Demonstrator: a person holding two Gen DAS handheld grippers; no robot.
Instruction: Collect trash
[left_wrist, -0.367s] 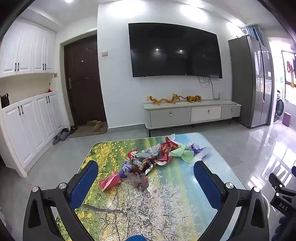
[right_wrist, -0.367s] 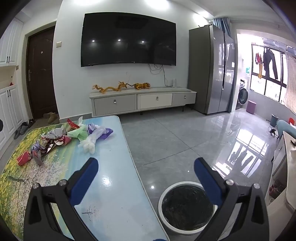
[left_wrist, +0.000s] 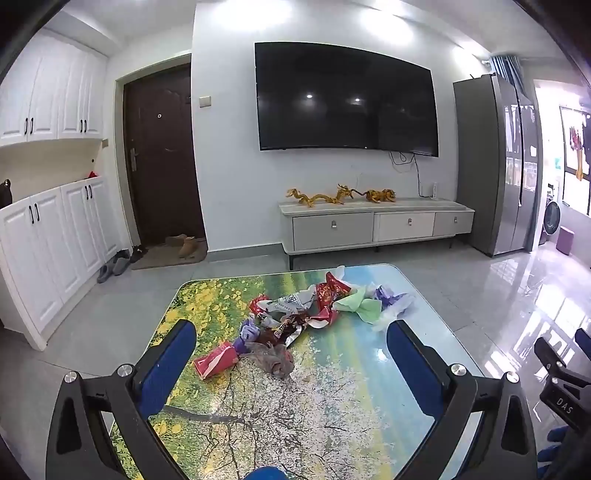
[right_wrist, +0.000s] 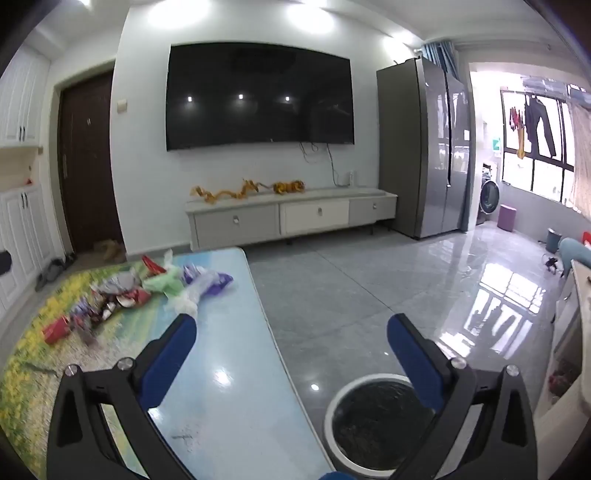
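A heap of crumpled wrappers (left_wrist: 295, 321) lies on the far half of the picture-printed table (left_wrist: 314, 413). It holds a red packet (left_wrist: 216, 361), a brown crumpled piece (left_wrist: 275, 360), green tissue (left_wrist: 360, 304) and purple plastic (left_wrist: 391, 297). My left gripper (left_wrist: 291, 332) hovers open over the near table, its blue pads wide apart, with nothing between them. In the right wrist view the wrappers (right_wrist: 140, 288) sit to the left. My right gripper (right_wrist: 291, 328) is open over the table's right edge. A round white bin (right_wrist: 376, 417) with a dark liner stands on the floor below it.
A TV cabinet (left_wrist: 373, 225) with gold dragon figures stands against the far wall under a large TV (left_wrist: 343, 99). White cupboards (left_wrist: 44, 251) line the left, a grey fridge (right_wrist: 424, 147) the right. Shoes (left_wrist: 114, 264) lie by the door. Glossy tiled floor (right_wrist: 369, 280) surrounds the table.
The right wrist view has shifted slightly, so the wrappers and the bin sit a little further right and lower in it. The left gripper has barely moved.
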